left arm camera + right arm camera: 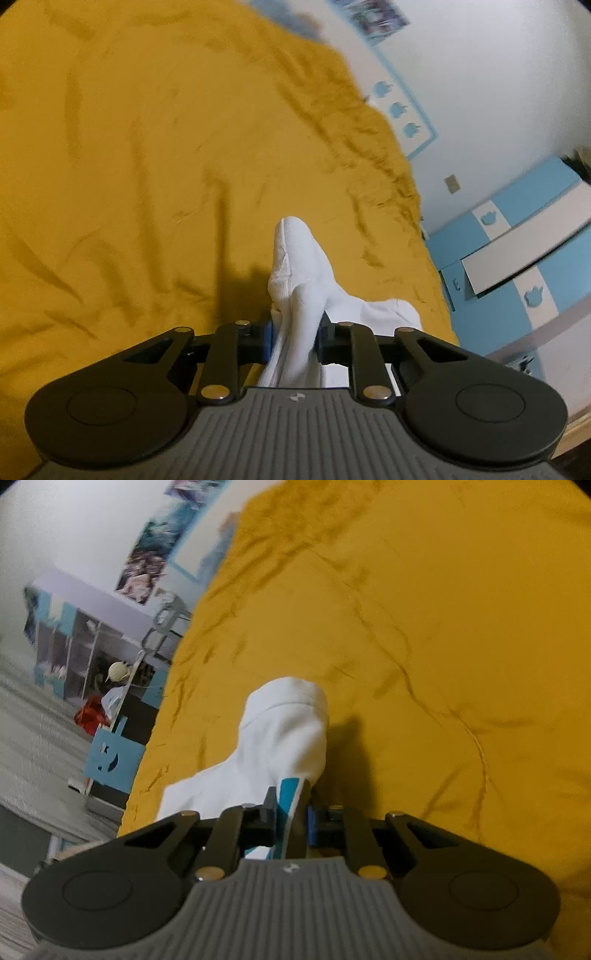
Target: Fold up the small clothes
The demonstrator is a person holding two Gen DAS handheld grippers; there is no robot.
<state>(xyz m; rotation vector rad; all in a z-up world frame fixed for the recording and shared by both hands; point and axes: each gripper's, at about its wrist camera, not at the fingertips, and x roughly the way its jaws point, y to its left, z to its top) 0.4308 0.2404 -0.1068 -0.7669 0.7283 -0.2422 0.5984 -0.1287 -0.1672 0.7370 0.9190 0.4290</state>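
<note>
The left hand-held gripper [295, 339] is clamped narrow on a white sock [299, 266], its blue-padded fingers [269, 338] pressing bunched fabric from both sides. The sock rises out of the jaws and points forward over the mustard-yellow bedspread [147, 147], its rounded end lifted and a ribbed band showing partway along; a loose fold of it spills to the right, just beside the right finger. A dark shadow falls on the bedspread to the left of the sock.

The right hand-held gripper [291, 819] is likewise closed narrow, holding a white sock with teal stripes [284, 731]. The teal bands sit right between the fingers, and the white body stands up from the jaws, with more of it trailing off to the left over the creased bedspread [443, 627]. Whether the two grippers hold the same sock or two separate ones I cannot tell from here.

Past the bed's edge on the left gripper's side stands a blue and white cabinet [524, 236] against a white wall. On the other side there are posters [155, 550] on the wall and an open shelf unit [74, 642] with clutter, all blurred
</note>
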